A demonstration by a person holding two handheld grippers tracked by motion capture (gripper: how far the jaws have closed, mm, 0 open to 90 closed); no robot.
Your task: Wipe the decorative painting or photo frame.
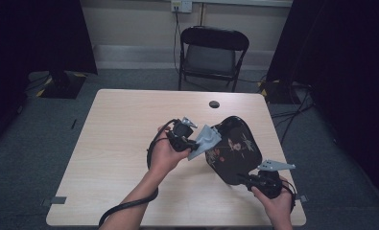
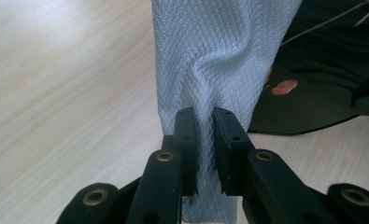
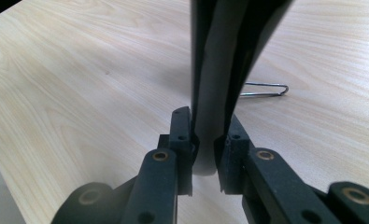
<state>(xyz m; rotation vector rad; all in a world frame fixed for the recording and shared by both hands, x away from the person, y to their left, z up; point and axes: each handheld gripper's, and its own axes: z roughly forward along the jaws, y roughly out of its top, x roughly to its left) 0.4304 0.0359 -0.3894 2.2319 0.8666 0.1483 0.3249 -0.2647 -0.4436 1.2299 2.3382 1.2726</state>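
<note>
A black lacquered tray (image 1: 232, 151) with a flower pattern is lifted off the wooden table (image 1: 124, 129) and tilted. My right gripper (image 1: 247, 181) is shut on its near rim; in the right gripper view the tray's edge (image 3: 219, 60) stands upright, clamped between the jaws of my right gripper (image 3: 204, 135). My left gripper (image 1: 193, 143) is shut on a grey woven cloth (image 1: 205, 140) held against the tray's left side. In the left gripper view the cloth (image 2: 219, 56) bunches where my left gripper (image 2: 204, 126) pinches it, and the dark tray (image 2: 322, 93) lies behind it.
A thin metal wire loop (image 3: 264, 89) lies on the table beyond the tray. A round cable hole (image 1: 214, 104) sits near the table's far edge, with a black folding chair (image 1: 213, 52) behind it. Dark curtains hang on both sides.
</note>
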